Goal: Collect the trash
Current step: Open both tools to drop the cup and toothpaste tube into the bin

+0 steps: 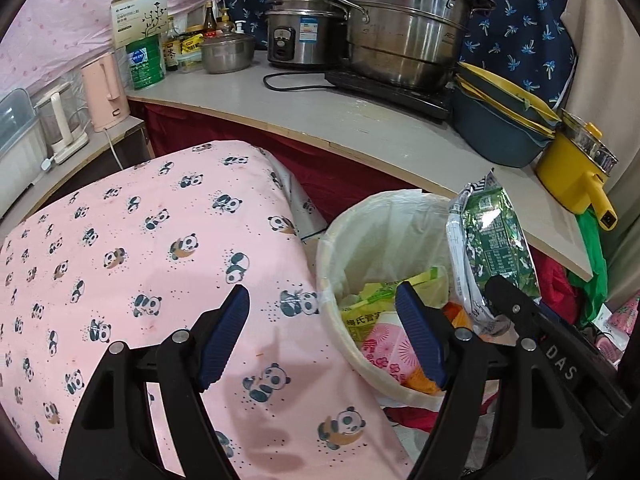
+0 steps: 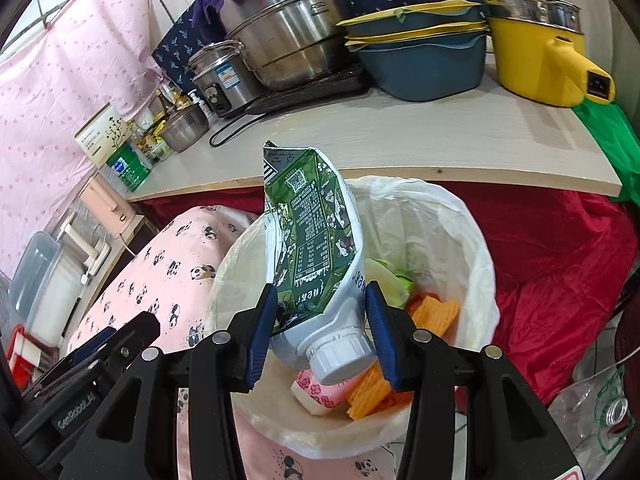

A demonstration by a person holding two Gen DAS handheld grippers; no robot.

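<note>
A green and white spouted pouch (image 2: pixel 312 248) with a white screw cap hangs cap-down over a white bin (image 2: pixel 476 240) lined with a plastic bag. My right gripper (image 2: pixel 320 320) is shut on the pouch near its spout. The bin holds several wrappers, pink, yellow and orange. In the left wrist view the pouch (image 1: pixel 488 248) and the right gripper (image 1: pixel 532 320) show above the bin (image 1: pixel 340 264). My left gripper (image 1: pixel 324 336) is open and empty, one finger over the pink panda cloth (image 1: pixel 140 264), the other over the bin's rim.
A pale counter (image 1: pixel 320 120) behind the bin carries steel pots (image 1: pixel 400 40), a rice cooker, blue and yellow basins (image 1: pixel 500 120), a yellow pot (image 1: pixel 576 176), bottles and a pink kettle (image 1: pixel 106 92). Red cloth (image 2: pixel 560 280) lies right of the bin. A clear plastic bottle (image 2: pixel 592 412) lies at lower right.
</note>
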